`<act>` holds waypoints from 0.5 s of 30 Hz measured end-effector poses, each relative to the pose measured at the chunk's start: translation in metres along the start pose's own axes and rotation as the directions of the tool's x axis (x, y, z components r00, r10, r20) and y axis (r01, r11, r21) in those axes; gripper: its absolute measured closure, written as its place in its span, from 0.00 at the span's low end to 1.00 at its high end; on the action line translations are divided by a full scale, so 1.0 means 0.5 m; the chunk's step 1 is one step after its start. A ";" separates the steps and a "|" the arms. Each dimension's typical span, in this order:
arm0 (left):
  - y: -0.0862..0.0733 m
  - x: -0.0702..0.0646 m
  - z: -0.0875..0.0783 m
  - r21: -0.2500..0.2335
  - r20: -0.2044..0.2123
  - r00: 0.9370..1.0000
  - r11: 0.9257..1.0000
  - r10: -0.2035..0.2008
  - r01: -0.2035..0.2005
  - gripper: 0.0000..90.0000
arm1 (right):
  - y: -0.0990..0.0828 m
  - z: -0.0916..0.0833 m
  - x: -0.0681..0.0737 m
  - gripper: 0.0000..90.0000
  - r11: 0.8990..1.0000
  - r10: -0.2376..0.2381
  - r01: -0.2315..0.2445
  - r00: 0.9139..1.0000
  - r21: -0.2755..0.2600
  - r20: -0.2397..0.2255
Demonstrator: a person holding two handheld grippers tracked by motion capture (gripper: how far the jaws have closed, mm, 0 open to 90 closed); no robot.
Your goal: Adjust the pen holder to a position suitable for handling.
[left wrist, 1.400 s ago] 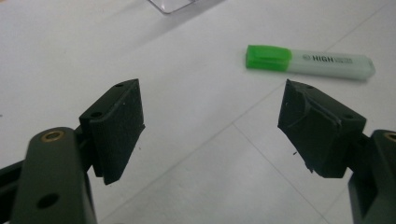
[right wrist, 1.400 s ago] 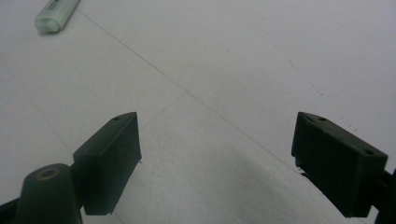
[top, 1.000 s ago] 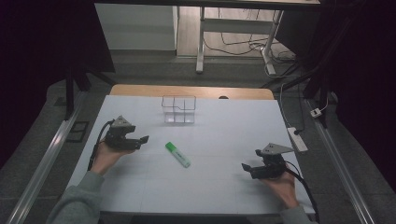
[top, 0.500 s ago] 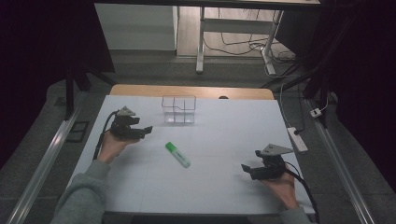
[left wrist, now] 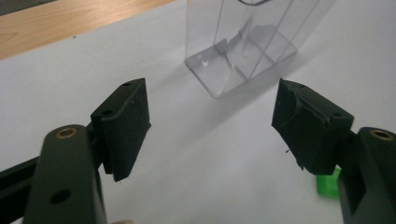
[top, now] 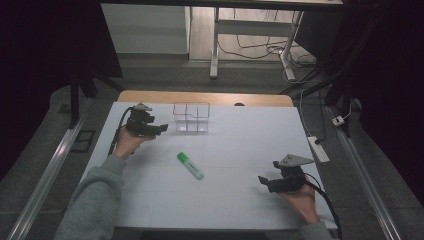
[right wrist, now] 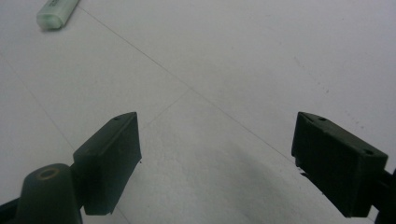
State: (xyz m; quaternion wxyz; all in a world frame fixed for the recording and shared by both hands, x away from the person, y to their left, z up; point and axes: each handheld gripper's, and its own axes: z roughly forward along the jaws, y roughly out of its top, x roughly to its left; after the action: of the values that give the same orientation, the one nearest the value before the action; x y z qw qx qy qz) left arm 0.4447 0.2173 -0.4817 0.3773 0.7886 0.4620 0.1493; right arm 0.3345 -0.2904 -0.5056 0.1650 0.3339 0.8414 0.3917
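Since a moment ago my left gripper [top: 159,129] has travelled up the table toward the clear plastic divided box [top: 191,117] and now sits just beside its left side, while my right gripper [top: 263,180] has stayed near the right front corner; the green highlighter pen with a pale cap [top: 190,165] has not shifted. Beneath me lies a white sheet-covered table [top: 235,145] with a strip of bare wood at its far edge; beyond it the room is dim, with grey floor, a metal stand and loose cables. Both pairs of my jaws stand wide apart and hold nothing; in the left gripper view the clear box [left wrist: 243,42] stands ahead between the pads, apart from them; the pen lies mid-table between my grippers, well apart from both.
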 end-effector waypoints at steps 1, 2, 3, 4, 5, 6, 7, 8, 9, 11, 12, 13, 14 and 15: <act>0.004 0.002 0.004 0.004 0.000 1.000 1.000 0.000 0.000 0.31 | 0.000 0.000 0.000 0.17 1.000 0.000 0.000 1.000 0.000 -0.001; 0.007 0.003 0.008 0.009 -0.005 1.000 1.000 0.002 -0.002 0.31 | 0.000 0.001 0.000 0.17 1.000 0.002 -0.002 1.000 0.001 -0.001; 0.010 0.005 0.013 0.013 -0.007 1.000 1.000 0.001 -0.001 0.31 | 0.000 0.001 0.000 0.17 1.000 0.002 -0.002 1.000 0.001 -0.001; 0.013 0.007 0.017 0.016 -0.010 1.000 1.000 0.002 -0.002 0.31 | 0.000 0.001 -0.001 0.17 1.000 0.001 -0.001 1.000 0.005 0.000; 0.016 0.008 0.020 0.016 -0.013 1.000 1.000 0.004 -0.004 0.31 | 0.000 0.001 -0.001 0.17 1.000 0.001 -0.001 1.000 0.005 0.000; 0.022 0.012 0.027 0.020 -0.018 1.000 1.000 0.003 -0.002 0.32 | 0.000 0.001 -0.001 0.17 1.000 0.004 -0.004 1.000 0.005 0.001; 0.022 0.012 0.027 0.020 -0.018 1.000 1.000 0.003 -0.002 0.32 | 0.000 0.001 -0.001 0.17 1.000 0.004 -0.004 1.000 0.005 0.001; 0.024 0.013 0.030 0.020 -0.018 1.000 1.000 0.002 -0.002 0.33 | 0.000 0.001 -0.001 0.17 1.000 0.004 -0.004 1.000 0.006 0.000; 0.026 0.015 0.033 0.021 -0.018 1.000 1.000 0.003 -0.003 0.33 | 0.000 0.001 -0.001 0.17 1.000 0.004 -0.004 1.000 0.006 0.000; 0.031 0.018 0.038 0.020 -0.022 1.000 1.000 0.002 -0.002 0.34 | 0.000 0.002 -0.001 0.17 1.000 0.004 -0.004 1.000 0.007 -0.001; 0.035 0.021 0.042 0.013 -0.027 1.000 1.000 -0.001 0.001 0.36 | 0.000 0.003 -0.001 0.17 1.000 0.006 -0.006 1.000 0.006 -0.002; 0.035 0.021 0.042 0.013 -0.027 1.000 1.000 -0.001 0.001 0.37 | 0.000 0.003 -0.001 0.17 1.000 0.006 -0.006 1.000 0.006 -0.002; 0.037 0.023 0.044 0.010 -0.024 1.000 1.000 -0.002 0.002 0.39 | 0.000 0.004 -0.001 0.17 1.000 0.006 -0.006 1.000 0.008 -0.001; 0.039 0.024 0.047 0.008 -0.025 1.000 1.000 -0.006 0.006 0.39 | 0.000 0.004 -0.001 0.17 1.000 0.006 -0.006 1.000 0.008 -0.001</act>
State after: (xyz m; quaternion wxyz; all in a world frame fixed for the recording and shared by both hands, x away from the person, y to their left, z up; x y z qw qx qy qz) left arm 0.4769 0.2111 -0.4847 0.3687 0.7869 0.4695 0.1561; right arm 0.3359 -0.2899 -0.5069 0.1620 0.3369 0.8420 0.3890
